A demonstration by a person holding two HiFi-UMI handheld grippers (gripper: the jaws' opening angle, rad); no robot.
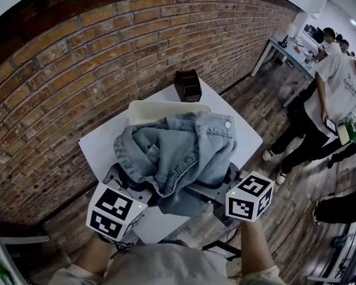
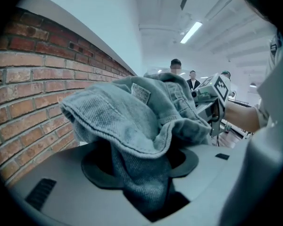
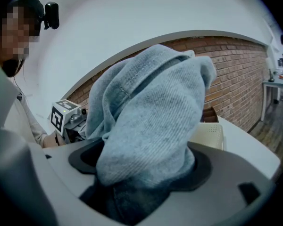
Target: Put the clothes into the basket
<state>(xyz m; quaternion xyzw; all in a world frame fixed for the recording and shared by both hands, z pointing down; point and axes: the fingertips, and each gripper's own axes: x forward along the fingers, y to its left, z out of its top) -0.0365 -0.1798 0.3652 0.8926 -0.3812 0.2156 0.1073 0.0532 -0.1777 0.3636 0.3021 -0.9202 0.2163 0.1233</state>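
Garment: denim jacket (image 1: 178,153) held bunched at the near side of the basket (image 1: 166,108).
Left gripper (image 2: 148,173): clenched on a denim fold.
Right gripper (image 3: 141,178): grasping denim too.
Move: I'd carry both over the basket, lower, release together.

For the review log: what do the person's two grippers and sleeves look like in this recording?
The left gripper and right gripper have smooth grey bodies with dark rounded insets at the jaws. Each carries a white cube printed with black square markers, with a small green light at its edge. No cables are visible. The person wears a light grey top; the forearms are uncovered.
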